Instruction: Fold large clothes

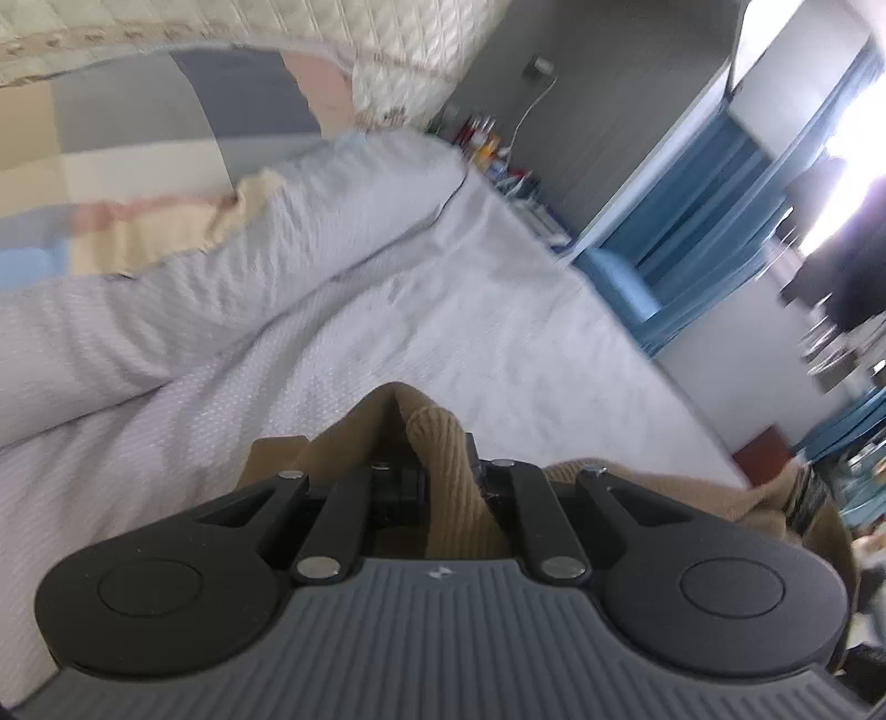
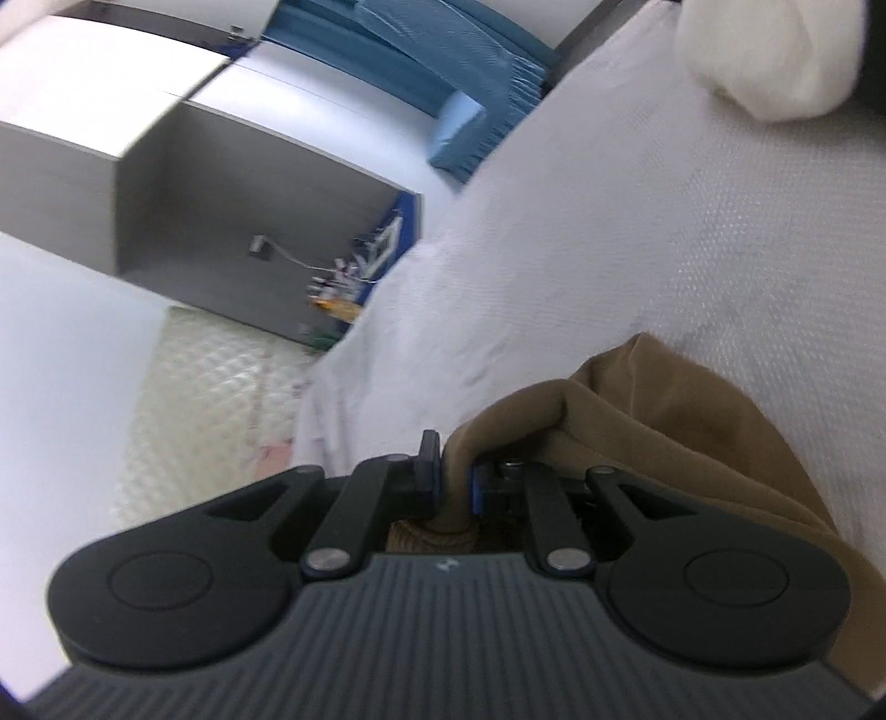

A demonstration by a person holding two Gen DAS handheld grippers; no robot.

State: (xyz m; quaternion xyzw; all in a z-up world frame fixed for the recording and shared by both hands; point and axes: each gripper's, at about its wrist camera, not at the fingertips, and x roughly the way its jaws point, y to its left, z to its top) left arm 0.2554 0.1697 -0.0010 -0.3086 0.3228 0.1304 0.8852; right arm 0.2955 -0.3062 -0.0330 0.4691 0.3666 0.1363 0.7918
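Both tongs (image 1: 437,471) (image 2: 455,476) — clamped on sweater (image 1: 443,443) (image 2: 637,399)

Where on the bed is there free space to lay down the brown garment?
The white bedspread is bare ahead of the left gripper, between the pillow and the bed's edge. The nightstand clutter is crowded.

Tan ribbed-knit garment (image 1: 443,465), white dotted-texture bedspread (image 1: 470,310), pastel patchwork blanket (image 1: 138,144), cream quilted cover (image 1: 183,25), blue curtains (image 1: 692,183), black grippers (image 2: 454,476).
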